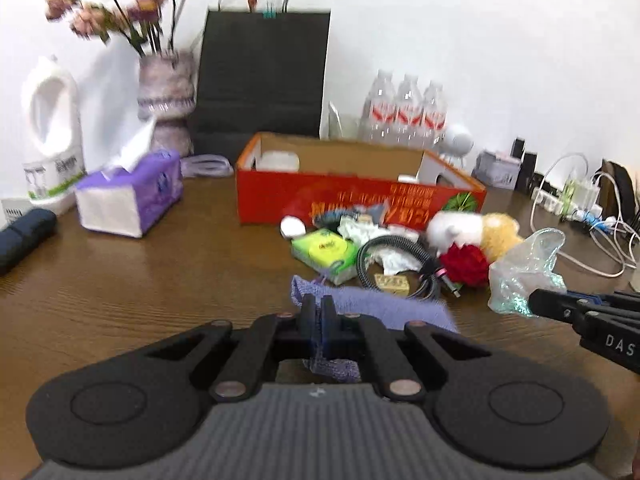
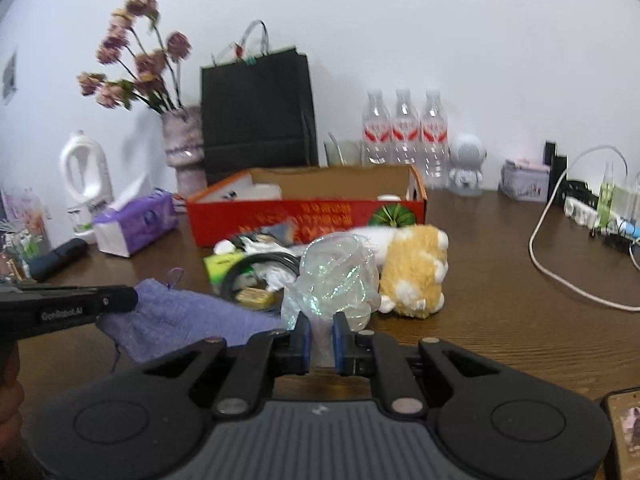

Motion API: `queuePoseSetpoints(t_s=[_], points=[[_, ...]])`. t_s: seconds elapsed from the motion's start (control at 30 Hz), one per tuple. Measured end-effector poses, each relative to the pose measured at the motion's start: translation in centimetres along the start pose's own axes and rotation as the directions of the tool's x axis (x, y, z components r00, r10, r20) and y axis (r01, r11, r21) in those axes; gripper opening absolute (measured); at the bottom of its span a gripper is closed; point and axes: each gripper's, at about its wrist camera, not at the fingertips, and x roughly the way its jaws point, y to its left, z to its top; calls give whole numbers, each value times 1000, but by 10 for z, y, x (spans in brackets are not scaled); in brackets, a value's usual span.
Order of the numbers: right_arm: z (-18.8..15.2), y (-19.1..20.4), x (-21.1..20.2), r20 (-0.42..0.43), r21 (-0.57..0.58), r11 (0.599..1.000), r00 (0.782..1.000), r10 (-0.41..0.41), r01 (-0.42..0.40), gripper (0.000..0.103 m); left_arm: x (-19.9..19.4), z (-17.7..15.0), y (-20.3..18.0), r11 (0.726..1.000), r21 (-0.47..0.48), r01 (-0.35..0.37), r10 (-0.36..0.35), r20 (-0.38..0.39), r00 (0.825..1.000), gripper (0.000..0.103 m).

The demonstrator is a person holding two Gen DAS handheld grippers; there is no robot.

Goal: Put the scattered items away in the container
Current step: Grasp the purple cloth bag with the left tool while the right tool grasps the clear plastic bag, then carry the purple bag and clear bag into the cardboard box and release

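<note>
Left wrist view: the left gripper (image 1: 319, 312) has its two fingers pinched together on the near edge of one purple cloth (image 1: 372, 306), which lies on the brown table (image 1: 160, 280). One red box (image 1: 360, 196), open at the top, stands beyond the clutter, with white items inside. Before it lie one green packet (image 1: 324, 250), one coiled black cable (image 1: 400, 264), one red flower (image 1: 466, 264), one white-and-tan plush (image 1: 472, 230) and one clear bag (image 1: 524, 272). The right gripper (image 1: 538, 302) enters from the right with its tip at the bag; its finger spacing cannot be told here. At the rear stand three bottles (image 1: 406, 114), one black bag (image 1: 260, 76), one vase (image 1: 168, 96), one tissue pack (image 1: 130, 198) and one white jug (image 1: 52, 128). Right wrist view: the right gripper (image 2: 321, 330) has its two fingers set narrowly on the lower end of the clear bag (image 2: 334, 280), which stands just beside the plush (image 2: 416, 272). The left gripper (image 2: 124, 298) rests on the cloth (image 2: 188, 320). The box (image 2: 308, 212) stands behind the clutter, the three bottles (image 2: 406, 132) behind it.
</note>
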Motion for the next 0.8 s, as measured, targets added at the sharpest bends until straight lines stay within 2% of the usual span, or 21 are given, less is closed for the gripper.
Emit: queuePoseSetpoints(t_s=[0.07, 0.23, 0.37, 0.57, 0.7, 0.8], points=[[-2, 1, -12, 14, 2, 1000, 1000, 7, -7, 10, -20, 2, 1, 1000, 0, -12, 12, 22, 1000, 3], [-10, 5, -46, 62, 11, 999, 998, 31, -31, 10, -72, 4, 0, 999, 26, -20, 16, 163, 987, 3], [-19, 15, -62, 84, -12, 999, 995, 44, -44, 10, -85, -7, -7, 999, 29, -20, 15, 164, 986, 3], [-13, 15, -71, 115, -24, 999, 992, 51, -48, 10, -92, -2, -16, 999, 54, -5, -6, 205, 979, 2], [4, 7, -61, 126, -5, 999, 991, 41, -41, 10, -77, 30, -18, 998, 60, 37, -50, 237, 970, 2], [27, -2, -45, 137, 5, 999, 990, 37, -38, 10, -58, 61, -24, 992, 106, 64, -90, 265, 960, 2]])
